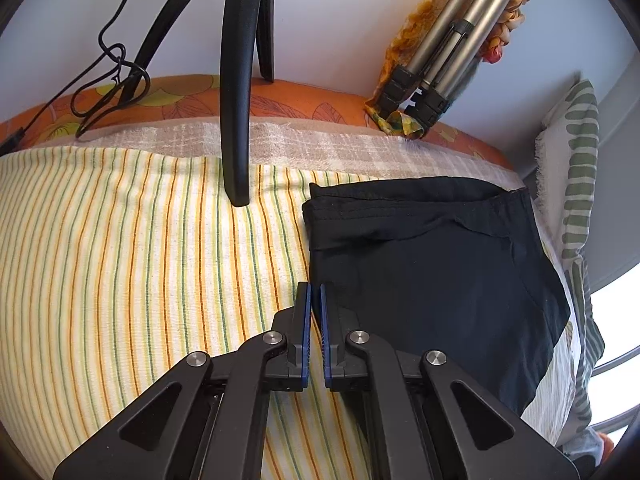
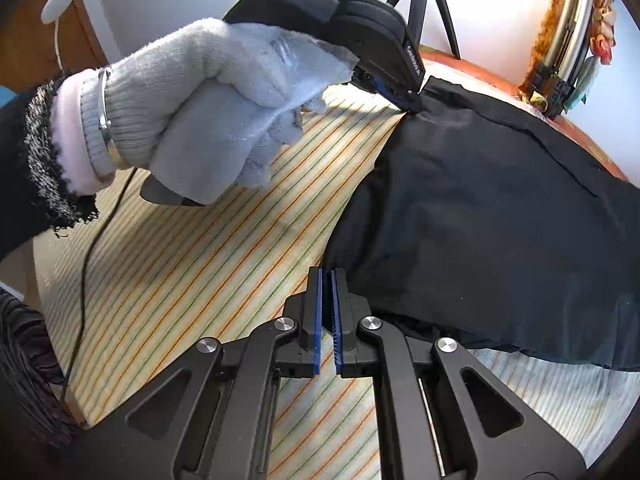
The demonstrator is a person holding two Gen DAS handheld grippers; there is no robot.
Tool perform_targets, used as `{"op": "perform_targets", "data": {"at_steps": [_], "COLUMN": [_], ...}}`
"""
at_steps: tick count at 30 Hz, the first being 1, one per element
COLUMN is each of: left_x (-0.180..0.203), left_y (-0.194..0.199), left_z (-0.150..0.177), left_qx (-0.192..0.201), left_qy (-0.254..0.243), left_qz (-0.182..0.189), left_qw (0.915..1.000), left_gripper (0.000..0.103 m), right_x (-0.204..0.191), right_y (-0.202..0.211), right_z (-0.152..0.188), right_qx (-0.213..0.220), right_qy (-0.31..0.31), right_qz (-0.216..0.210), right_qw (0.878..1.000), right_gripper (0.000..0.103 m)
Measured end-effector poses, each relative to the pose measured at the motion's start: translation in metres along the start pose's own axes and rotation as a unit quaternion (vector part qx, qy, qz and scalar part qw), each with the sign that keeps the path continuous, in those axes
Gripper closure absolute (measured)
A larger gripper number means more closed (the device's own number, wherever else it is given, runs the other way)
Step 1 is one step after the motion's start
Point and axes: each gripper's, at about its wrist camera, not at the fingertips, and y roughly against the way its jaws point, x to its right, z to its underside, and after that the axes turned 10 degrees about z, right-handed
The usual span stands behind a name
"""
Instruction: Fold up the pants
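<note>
Black pants lie folded on a striped cloth; they also show in the right wrist view. My left gripper is shut and empty, its tips at the left edge of the pants. In the right wrist view the left gripper, held by a gloved hand, touches the far corner of the pants. My right gripper is shut and empty, at the near left edge of the pants, just above the cloth.
A black tripod leg stands on the cloth to the far left of the pants. A folded metal tripod leans on the wall behind. A striped pillow lies right. A black cable runs over the cloth.
</note>
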Motion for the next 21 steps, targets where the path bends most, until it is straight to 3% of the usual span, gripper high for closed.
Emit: {"op": "perform_targets", "data": {"at_steps": [4, 8, 10, 11, 12, 16, 21], "left_x": [-0.006, -0.006, -0.003, -0.002, -0.002, 0.0, 0.0], "left_y": [0.0, 0.003, 0.008, 0.012, 0.016, 0.034, 0.049], "left_z": [-0.003, 0.001, 0.004, 0.005, 0.006, 0.009, 0.014], "left_qx": [-0.002, -0.002, -0.006, -0.004, -0.003, 0.002, 0.01], "left_qy": [0.014, 0.021, 0.01, 0.004, 0.001, -0.012, -0.027], "left_qz": [0.005, 0.017, 0.015, 0.007, 0.004, -0.001, -0.018], "left_qw": [0.9999, 0.9996, 0.9998, 1.0, 1.0, 0.9999, 0.9994], "left_gripper": [0.1, 0.1, 0.1, 0.1, 0.1, 0.096, 0.096], "right_x": [0.0, -0.011, -0.014, -0.016, -0.019, -0.034, -0.035], "right_y": [0.021, 0.019, 0.015, 0.014, 0.013, -0.002, -0.021], "right_z": [0.0, -0.003, -0.007, -0.007, -0.006, -0.001, 0.002], "right_qx": [0.026, 0.032, 0.035, 0.038, 0.041, 0.034, 0.023], "right_qy": [-0.023, 0.01, 0.021, 0.025, 0.03, 0.082, 0.092], "right_qz": [-0.007, 0.018, 0.039, 0.046, 0.051, 0.09, 0.127], "right_qw": [0.999, 0.999, 0.998, 0.998, 0.997, 0.992, 0.987], "right_gripper": [0.097, 0.096, 0.081, 0.061, 0.05, 0.05, 0.05]}}
